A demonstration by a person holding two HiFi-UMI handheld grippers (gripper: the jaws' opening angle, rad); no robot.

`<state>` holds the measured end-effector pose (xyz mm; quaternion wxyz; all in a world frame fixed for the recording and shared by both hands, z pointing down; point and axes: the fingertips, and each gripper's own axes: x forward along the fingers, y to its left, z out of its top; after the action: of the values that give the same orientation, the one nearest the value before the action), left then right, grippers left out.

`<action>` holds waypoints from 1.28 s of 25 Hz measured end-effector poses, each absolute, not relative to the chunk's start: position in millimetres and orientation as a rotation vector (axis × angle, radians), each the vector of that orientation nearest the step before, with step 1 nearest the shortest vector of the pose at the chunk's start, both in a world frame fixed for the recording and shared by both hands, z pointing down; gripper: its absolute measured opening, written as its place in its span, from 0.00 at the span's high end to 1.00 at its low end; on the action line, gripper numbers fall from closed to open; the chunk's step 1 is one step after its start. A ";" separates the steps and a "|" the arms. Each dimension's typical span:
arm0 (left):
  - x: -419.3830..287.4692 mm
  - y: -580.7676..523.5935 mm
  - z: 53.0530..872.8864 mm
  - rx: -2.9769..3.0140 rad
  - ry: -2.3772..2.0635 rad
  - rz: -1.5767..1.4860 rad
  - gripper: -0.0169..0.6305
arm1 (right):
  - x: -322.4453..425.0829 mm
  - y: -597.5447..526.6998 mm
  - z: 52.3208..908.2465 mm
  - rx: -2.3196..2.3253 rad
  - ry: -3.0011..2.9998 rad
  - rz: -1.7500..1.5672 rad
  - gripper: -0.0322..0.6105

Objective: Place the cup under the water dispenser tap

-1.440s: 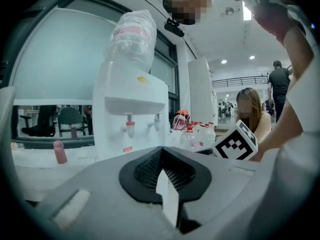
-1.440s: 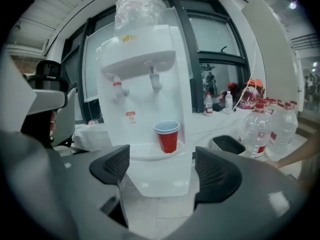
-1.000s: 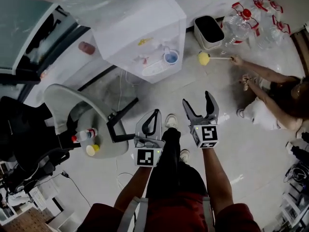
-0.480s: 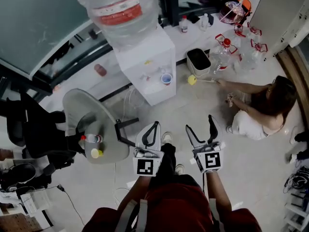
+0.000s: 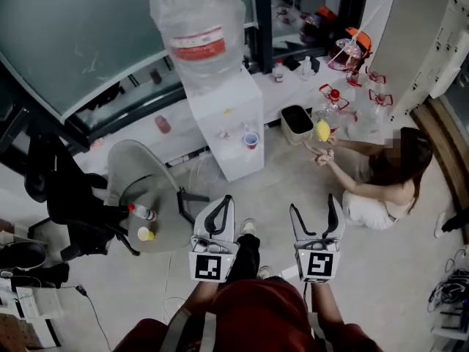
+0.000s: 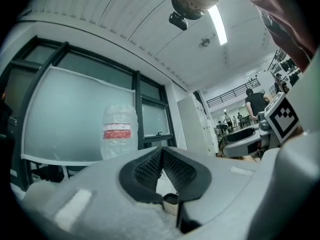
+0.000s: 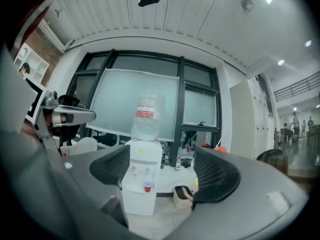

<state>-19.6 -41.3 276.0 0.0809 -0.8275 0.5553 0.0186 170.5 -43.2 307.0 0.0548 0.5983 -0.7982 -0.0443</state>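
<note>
Pale floor (image 5: 278, 189) lay bare between the person and the dispenser (image 5: 227, 134), which stood against the glass wall. That strip gave the only open way in. A chair (image 5: 143, 185) crowded its left edge. A crouching person (image 5: 377, 185) and a bin (image 5: 297, 122) closed its right.

The cup (image 5: 250, 139) sat on the dispenser's tray, below the taps and well apart from both tongs. In the right gripper view the cup (image 7: 147, 186) showed small and far off, framed between the pads.

The left tongs (image 5: 226, 201) were held low over the floor with their pads brought together at the tips, nothing caught between them. The right tongs (image 5: 314, 204) gaped wide and were empty.

The bottle (image 5: 198, 31) on top of the dispenser wore a red label, its print too small to read. Each tongs' cube showed a black-and-white square marker.
</note>
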 end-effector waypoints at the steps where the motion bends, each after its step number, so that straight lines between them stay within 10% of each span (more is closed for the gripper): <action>1: -21.6 -35.8 273.8 -2.468 1.664 0.052 0.98 | 172.2 -38.7 304.3 1.830 -2.423 -0.134 0.34; 8: -19.5 -13.7 257.0 -2.437 1.649 0.080 0.98 | 178.6 -13.6 284.2 1.861 -2.444 -0.180 0.36; 26: -24.8 5.6 250.7 -2.463 1.578 0.133 0.98 | 169.9 11.0 268.8 1.929 -2.431 -0.228 0.94; 32: -27.9 4.4 252.4 -2.452 1.593 0.124 0.98 | 169.2 7.0 274.9 1.883 -2.431 -0.203 0.95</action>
<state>-27.9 4.4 252.4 0.1071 -0.8330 0.5412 0.0420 169.2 7.0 274.9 0.0300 0.6107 -0.7885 -0.0659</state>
